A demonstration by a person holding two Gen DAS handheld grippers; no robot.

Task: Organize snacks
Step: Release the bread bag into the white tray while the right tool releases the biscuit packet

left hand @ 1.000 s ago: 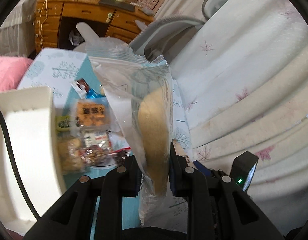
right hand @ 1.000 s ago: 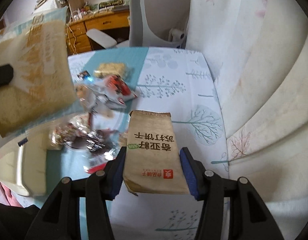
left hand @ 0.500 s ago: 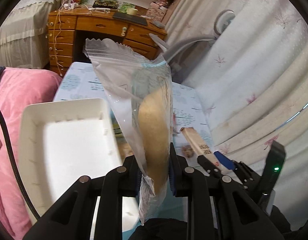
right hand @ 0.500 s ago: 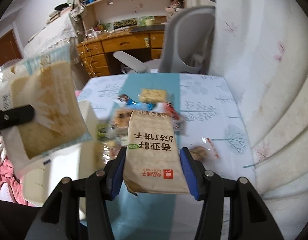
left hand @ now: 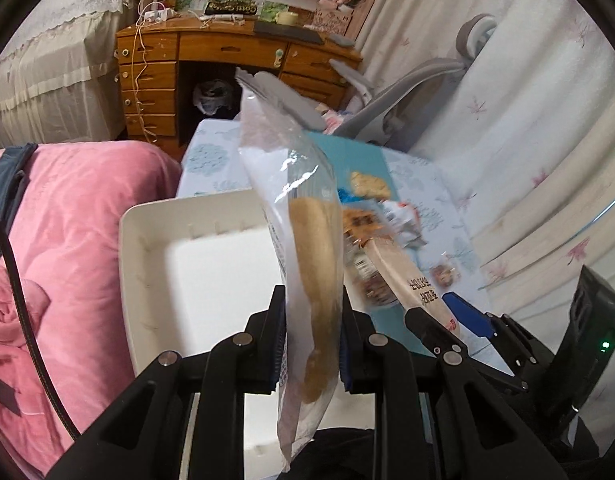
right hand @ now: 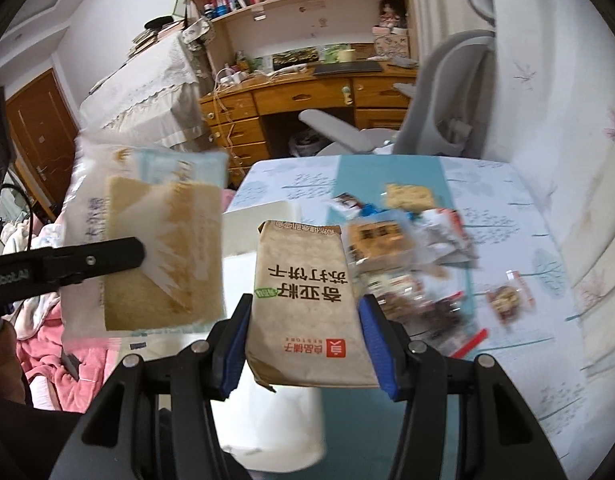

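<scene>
White tray (left hand: 147, 264) now fills lower left of the left view; both packets have swung over it. Left gripper (left hand: 312, 344) fingers pinch the clear bread packet (left hand: 307, 240); right gripper (right hand: 305, 356) fingers pinch the brown cracker bag (right hand: 303, 304). Release appears next.

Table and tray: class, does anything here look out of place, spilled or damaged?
Nothing looks damaged. Loose snack packets lie jumbled on the table, outside the white tray, which looks empty where visible. Each gripper carries one packet: left the clear bread bag, right the brown cracker packet.
</scene>
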